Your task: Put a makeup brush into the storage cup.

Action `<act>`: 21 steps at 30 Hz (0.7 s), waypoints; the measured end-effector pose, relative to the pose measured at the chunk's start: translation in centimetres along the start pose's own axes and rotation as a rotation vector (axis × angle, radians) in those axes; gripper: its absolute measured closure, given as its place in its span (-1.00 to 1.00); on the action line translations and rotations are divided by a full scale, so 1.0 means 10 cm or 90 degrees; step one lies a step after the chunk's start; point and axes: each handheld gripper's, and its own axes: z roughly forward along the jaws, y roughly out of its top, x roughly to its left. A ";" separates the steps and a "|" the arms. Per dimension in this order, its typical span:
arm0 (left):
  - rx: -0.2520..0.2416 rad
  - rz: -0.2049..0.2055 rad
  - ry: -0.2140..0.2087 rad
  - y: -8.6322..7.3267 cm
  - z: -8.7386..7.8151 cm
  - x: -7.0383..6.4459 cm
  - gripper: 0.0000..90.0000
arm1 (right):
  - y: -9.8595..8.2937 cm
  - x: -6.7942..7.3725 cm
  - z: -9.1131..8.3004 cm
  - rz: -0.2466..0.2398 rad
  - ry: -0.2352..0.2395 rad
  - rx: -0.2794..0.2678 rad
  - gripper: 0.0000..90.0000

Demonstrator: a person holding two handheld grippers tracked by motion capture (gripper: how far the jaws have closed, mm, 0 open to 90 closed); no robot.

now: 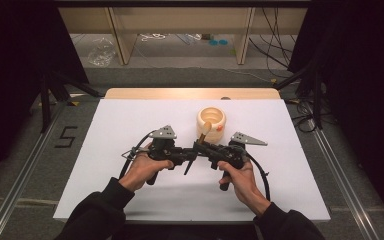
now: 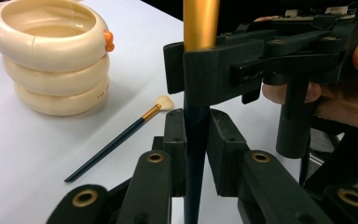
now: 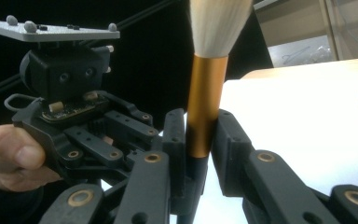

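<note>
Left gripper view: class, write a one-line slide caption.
Both tongs clamp one upright brush, gold ferrule above; a smaller brush lies beside a stacked cream ring holder.

brush (image 3: 207,93): gold ferrule, dark handle | upright | near cream holder (image 1: 211,120)

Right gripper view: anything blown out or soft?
Right gripper view: the white table is overexposed, and the white-bristled, gold-ferruled brush is slightly soft. Left gripper view: the stacked cream ring holder has mild glare on its rim. High view: surroundings are dark.

lab: black curtains (image 1: 15,45), floor cables (image 1: 280,47)
</note>
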 end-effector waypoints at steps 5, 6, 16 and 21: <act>-0.003 -0.008 -0.010 -0.01 0.01 0.00 0.74 | 0.00 0.00 0.00 -0.003 0.006 0.002 0.73; -0.003 -0.009 -0.010 -0.01 0.01 0.00 0.74 | 0.00 0.01 0.00 -0.004 0.004 0.003 0.73; 0.016 0.010 0.006 -0.02 0.01 -0.02 0.27 | 0.03 0.02 0.01 -0.037 -0.004 0.011 0.73; 0.039 0.053 0.054 -0.10 -0.05 -0.06 -0.09 | 0.08 0.01 -0.01 -0.087 -0.029 0.023 0.73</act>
